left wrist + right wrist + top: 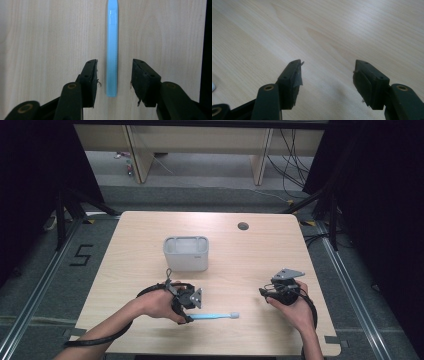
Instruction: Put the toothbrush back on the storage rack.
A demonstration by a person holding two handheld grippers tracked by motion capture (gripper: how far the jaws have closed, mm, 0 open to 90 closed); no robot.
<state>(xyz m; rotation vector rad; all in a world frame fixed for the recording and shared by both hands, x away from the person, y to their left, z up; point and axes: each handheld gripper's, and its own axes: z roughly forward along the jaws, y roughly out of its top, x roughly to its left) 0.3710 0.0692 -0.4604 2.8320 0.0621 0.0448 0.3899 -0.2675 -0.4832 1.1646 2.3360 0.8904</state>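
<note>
Toothbrush lies flat on bench, at 6 o'clock from the grey container. Left claw open, straddling handle end. Right claw open, empty. Likely light, rigid, slick plastic: grip mid-handle.

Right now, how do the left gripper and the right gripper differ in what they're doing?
The left gripper points down at the table with a blue toothbrush lying between its open jaws, untouched; the right gripper has bare wood between its jaws. In the high view, the left sits beside the toothbrush handle, the right well away. Both are open, hand-held, over the table.
</note>
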